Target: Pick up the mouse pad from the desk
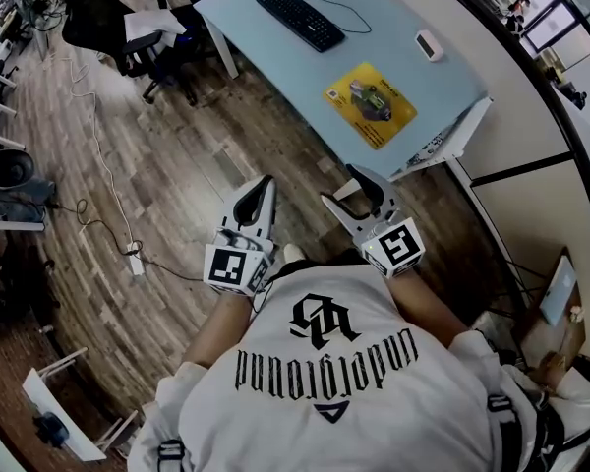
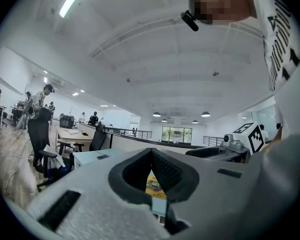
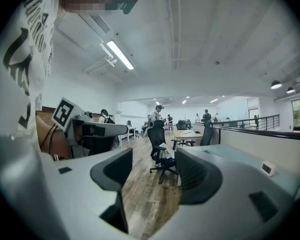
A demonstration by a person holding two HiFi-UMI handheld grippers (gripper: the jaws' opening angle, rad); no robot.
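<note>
1. Wood flooring is lying between us and the pale counter (image 1: 275, 47), so we are standing well apart from the work.
2. We are seeing the yellow mouse pad (image 1: 371, 104) flat near the counter's closer edge, with a mouse (image 1: 373, 98) resting on it; a bare border looks like the safest place to grab.
3. We are holding the left tool (image 1: 264, 185) clenched and empty, while the right tool (image 1: 340, 187) is released with nothing between its jaws, likely readied for that border.

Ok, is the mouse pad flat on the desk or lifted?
Flat on the desk: the mouse pad has a mouse on it, and the left gripper and right gripper are both short of it.
</note>
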